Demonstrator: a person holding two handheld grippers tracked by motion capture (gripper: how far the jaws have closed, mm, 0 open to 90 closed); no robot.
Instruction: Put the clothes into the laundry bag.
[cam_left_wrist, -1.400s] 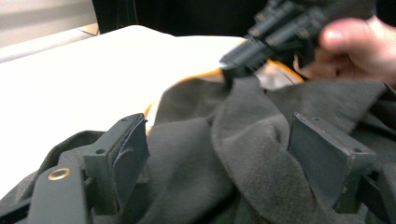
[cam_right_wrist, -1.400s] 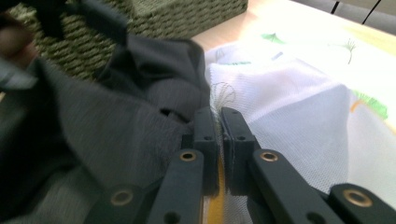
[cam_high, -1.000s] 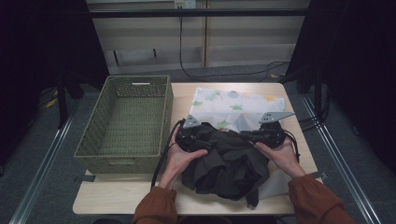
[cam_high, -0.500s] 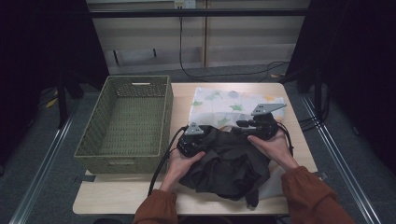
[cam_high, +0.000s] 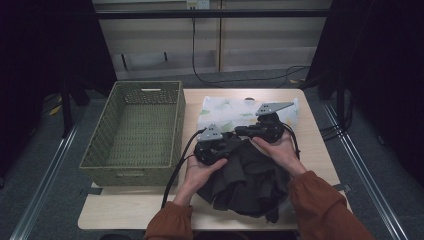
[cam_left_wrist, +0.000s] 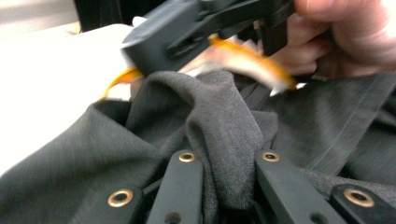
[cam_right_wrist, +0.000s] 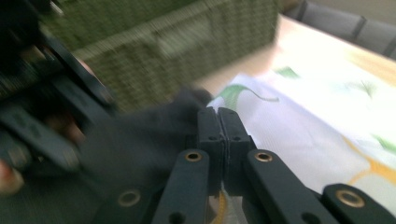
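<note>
On the table (cam_high: 310, 150), both grippers clamp the dark garment (cam_high: 250, 175): the left gripper (cam_left_wrist: 224, 186) on a thick fold, the right gripper (cam_right_wrist: 218, 135) with jaws together on a thin edge, which may slip out.

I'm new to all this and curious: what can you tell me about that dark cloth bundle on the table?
The dark grey-green woven garment lies crumpled, with folds and a seam, at the near edge of the pale wooden table, partly over a white leaf-print cloth. The left gripper pinches a raised fold; the right gripper is shut at its edge.
</note>
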